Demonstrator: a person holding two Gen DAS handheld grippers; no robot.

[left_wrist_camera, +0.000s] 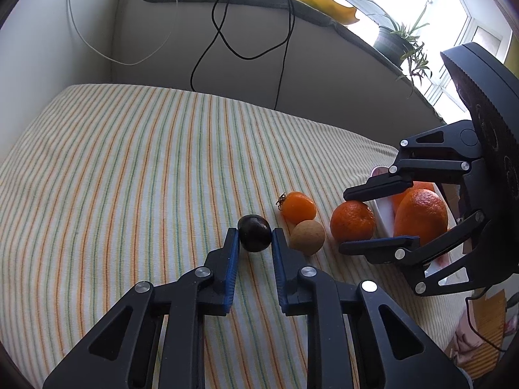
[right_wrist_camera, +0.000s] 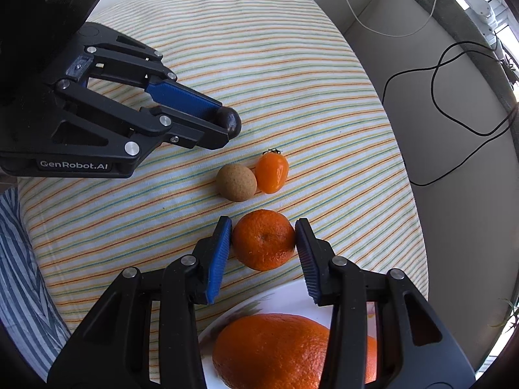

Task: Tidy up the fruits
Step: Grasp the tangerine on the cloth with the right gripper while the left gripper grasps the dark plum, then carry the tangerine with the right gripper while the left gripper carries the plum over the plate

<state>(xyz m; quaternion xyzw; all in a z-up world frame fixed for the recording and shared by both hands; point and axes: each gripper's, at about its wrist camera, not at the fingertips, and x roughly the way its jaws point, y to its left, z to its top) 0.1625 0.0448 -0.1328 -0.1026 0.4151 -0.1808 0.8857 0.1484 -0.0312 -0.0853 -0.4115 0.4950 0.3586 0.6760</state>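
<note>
On the striped cloth (left_wrist_camera: 129, 168) my left gripper (left_wrist_camera: 255, 236) is shut on a small dark plum (left_wrist_camera: 254, 232), which also shows at its tips as the plum (right_wrist_camera: 231, 122) in the right wrist view. My right gripper (right_wrist_camera: 263, 241) is shut on a mandarin (right_wrist_camera: 263, 239), blue pads pressed to both its sides; the same mandarin (left_wrist_camera: 353, 221) shows in the left wrist view. Between the two lie a tan round fruit (right_wrist_camera: 236, 182) and a small orange tomato-like fruit (right_wrist_camera: 271, 172), touching each other. A large orange (right_wrist_camera: 275, 350) sits on a white plate (right_wrist_camera: 285, 295).
The striped cloth covers a cushion that ends at a grey wall (left_wrist_camera: 324, 74). Black and white cables (left_wrist_camera: 227, 35) hang down the wall. A potted plant (left_wrist_camera: 399, 42) and a yellow dish (left_wrist_camera: 324, 3) stand on the sill. Blue-striped fabric (right_wrist_camera: 19, 291) lies at the left.
</note>
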